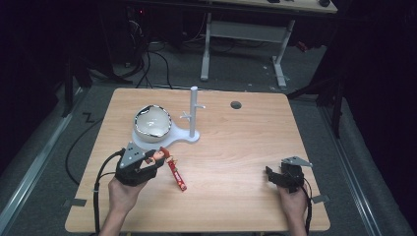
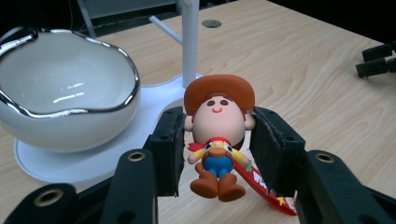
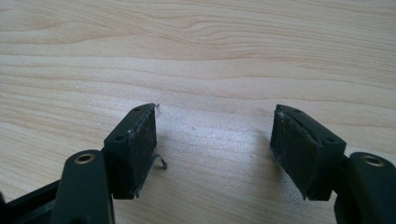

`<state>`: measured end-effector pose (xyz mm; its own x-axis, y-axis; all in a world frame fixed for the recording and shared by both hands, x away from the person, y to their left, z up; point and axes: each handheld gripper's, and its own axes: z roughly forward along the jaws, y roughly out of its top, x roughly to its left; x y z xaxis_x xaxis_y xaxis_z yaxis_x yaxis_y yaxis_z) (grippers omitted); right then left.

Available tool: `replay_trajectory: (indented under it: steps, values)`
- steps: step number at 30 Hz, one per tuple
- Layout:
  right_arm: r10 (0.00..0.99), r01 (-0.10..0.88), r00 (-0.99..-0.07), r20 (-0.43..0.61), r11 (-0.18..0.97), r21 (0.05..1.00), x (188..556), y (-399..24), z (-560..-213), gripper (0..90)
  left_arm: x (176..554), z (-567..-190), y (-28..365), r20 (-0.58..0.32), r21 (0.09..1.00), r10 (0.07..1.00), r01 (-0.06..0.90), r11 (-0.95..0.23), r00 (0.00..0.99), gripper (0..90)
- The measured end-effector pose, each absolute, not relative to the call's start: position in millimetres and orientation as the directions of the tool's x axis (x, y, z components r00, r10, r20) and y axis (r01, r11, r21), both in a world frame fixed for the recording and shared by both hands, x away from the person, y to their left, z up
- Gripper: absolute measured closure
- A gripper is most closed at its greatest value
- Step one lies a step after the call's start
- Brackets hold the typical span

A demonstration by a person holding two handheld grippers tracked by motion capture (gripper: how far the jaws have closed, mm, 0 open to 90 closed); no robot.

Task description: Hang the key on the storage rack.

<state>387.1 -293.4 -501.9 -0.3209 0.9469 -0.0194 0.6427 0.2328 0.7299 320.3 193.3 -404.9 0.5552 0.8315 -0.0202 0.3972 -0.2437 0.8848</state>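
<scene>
While the right gripper point(image 1: 276, 177) is idling agape near the table's point(image 1: 236, 147) right edge, the left gripper point(image 2: 215, 144) is clasping a cowboy figurine point(image 2: 218, 135) beside the bowl point(image 2: 60, 93), seemingly for lifting.

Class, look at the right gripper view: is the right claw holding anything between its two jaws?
No: the right claw stands open, with bare wooden table showing in the gap between its two black jaws.

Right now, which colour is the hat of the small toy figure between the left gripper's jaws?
Brown: the small cowboy toy figure wears a brown hat, which shows best in the left gripper view.
</scene>
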Motion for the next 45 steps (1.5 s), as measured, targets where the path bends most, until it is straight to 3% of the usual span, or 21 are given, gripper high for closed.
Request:
replay_trajectory:
  steps: [28,45]
  values:
    - [0.947,0.644,-0.320,-0.014,0.229,0.730,387.1,-293.4,-501.9,32.0,357.5,-349.2,193.9,-0.056,0.926,0.826,0.338,-0.167,0.561,55.5]
    - [0.946,0.642,-0.324,-0.017,0.233,0.731,387.2,-293.5,-501.9,31.9,383.2,-340.2,187.0,-0.057,0.925,0.833,0.344,-0.164,0.550,55.5]
